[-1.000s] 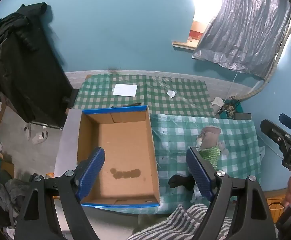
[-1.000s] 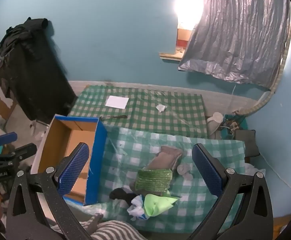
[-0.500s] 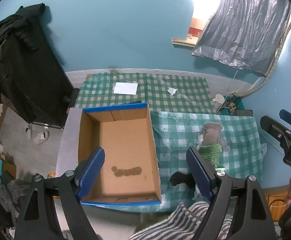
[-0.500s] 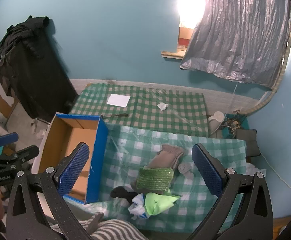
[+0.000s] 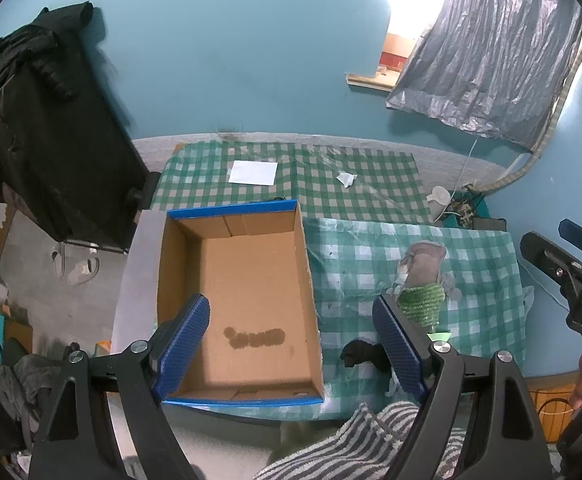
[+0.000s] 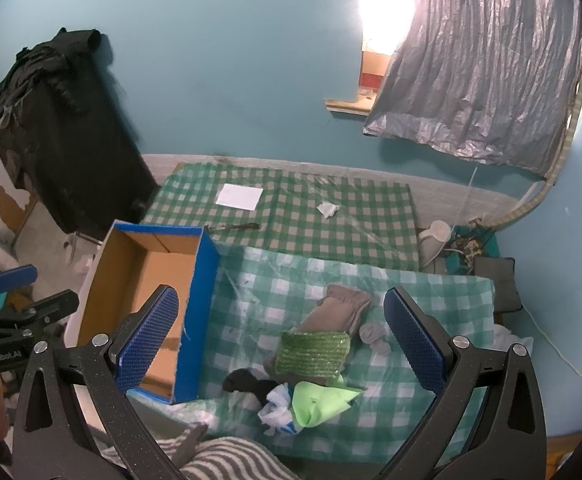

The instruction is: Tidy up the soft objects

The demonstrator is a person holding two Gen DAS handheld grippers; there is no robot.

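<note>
An empty cardboard box with blue edges (image 5: 247,300) (image 6: 147,292) stands on the left of the checked table. A pile of soft things lies to its right: a brown-grey cloth (image 6: 337,308), a green scrubbing pad (image 6: 313,352), a black sock (image 6: 247,382), a lime cloth (image 6: 319,398), a white-blue rag (image 6: 277,406) and a small grey ball (image 6: 373,334). My left gripper (image 5: 291,344) is open and empty, high above the box. My right gripper (image 6: 281,338) is open and empty, high above the pile.
A white paper (image 6: 239,197), a crumpled scrap (image 6: 328,209) and a dark thin tool (image 6: 235,227) lie on the far checked cloth. A black covered object (image 6: 71,152) stands at left. A striped cloth (image 6: 219,460) lies at the near edge.
Both grippers have shifted slightly; the box and the pile sit a little lower in view. Nothing on the table has moved.
</note>
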